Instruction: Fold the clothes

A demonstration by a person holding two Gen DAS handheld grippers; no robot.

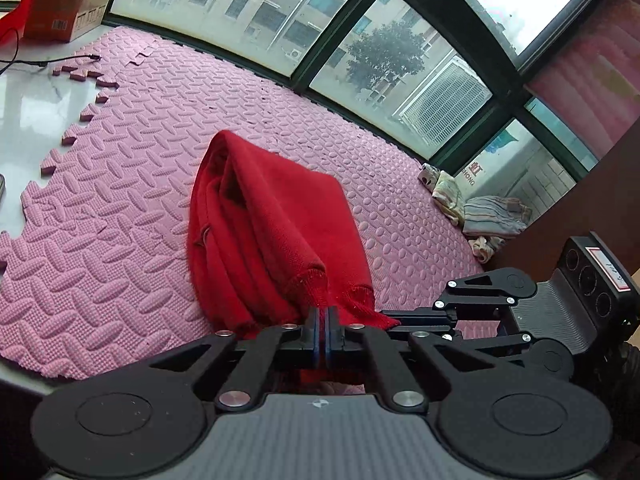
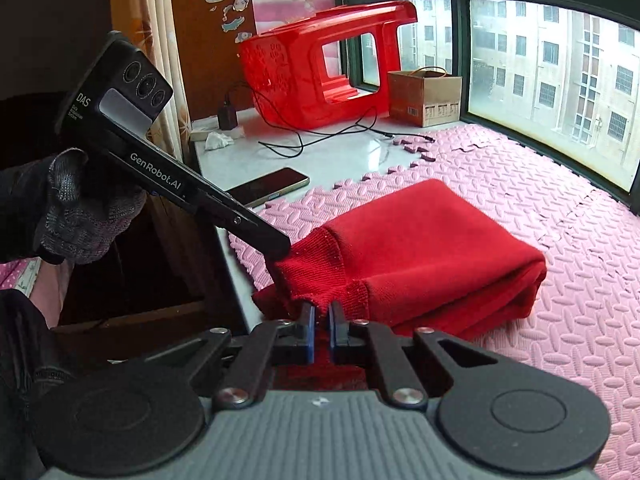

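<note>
Red knitted sweater (image 2: 432,252) lies doubled on pink foam mat (image 2: 560,320), bulk ahead of both; left hand-held gripper (image 1: 323,316) and right hand-held gripper (image 2: 321,312) each pinch its near ribbed hem.

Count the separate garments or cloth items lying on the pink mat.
3 that I can tell: the red sweater mid-mat, pinched by both grippers; a pale patterned cloth by the window corner; a striped cloth beside it. More may be bundled there.
</note>
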